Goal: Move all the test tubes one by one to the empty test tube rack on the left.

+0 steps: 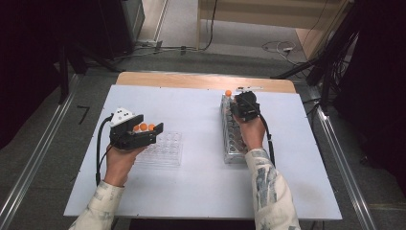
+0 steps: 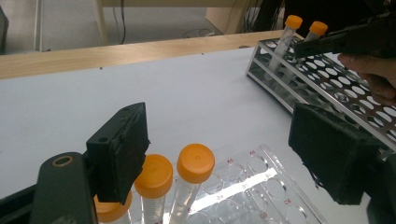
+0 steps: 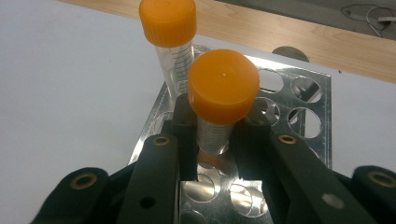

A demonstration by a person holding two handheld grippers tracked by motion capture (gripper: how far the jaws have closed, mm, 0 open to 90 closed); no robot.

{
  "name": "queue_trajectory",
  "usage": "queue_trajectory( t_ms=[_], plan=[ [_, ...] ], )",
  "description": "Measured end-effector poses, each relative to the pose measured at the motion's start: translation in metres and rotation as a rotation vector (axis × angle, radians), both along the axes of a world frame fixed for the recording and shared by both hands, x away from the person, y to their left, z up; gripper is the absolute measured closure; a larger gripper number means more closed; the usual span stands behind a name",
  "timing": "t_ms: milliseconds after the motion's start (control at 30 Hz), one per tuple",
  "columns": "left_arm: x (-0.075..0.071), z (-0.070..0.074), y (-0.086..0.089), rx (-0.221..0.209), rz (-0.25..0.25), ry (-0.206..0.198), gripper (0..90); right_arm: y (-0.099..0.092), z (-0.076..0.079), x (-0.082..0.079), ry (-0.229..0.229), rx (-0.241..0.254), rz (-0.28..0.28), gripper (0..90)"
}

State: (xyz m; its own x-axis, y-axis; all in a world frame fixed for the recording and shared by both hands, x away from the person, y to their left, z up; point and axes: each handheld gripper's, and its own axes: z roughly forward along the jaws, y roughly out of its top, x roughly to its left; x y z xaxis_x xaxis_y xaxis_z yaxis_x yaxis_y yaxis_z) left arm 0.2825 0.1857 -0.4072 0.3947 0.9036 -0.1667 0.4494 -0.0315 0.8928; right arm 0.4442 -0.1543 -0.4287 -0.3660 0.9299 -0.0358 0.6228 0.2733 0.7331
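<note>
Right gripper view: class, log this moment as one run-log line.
right hand-held gripper: shut on orange-capped tube | tube: upright in metal rack | left hand-held gripper: open beside three capped tubes in clear tray

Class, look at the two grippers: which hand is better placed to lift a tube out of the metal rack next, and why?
The right. The right gripper is already shut on an orange-capped tube standing in the metal rack. The left gripper is open over the clear tray, away from that rack.

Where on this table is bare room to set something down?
Bare: the white table between the clear tray and metal rack, plus the near strip and far-left corner. Crowded: the rack's far end, where the right gripper clamps an orange-capped tube.
</note>
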Motion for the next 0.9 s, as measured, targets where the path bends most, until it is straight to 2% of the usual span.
queue_trajectory(
  t_ms=[500,900],
  plan=[
    [-0.001,0.001,0.001,-0.006,0.001,-0.004,20.5,0.001,0.004,-0.005,-0.040,-0.007,0.000,71.8],
    [-0.001,0.001,0.000,-0.003,-0.005,-0.004,20.5,-0.006,0.024,-0.013,-0.094,0.026,0.004,71.9]
  ],
)
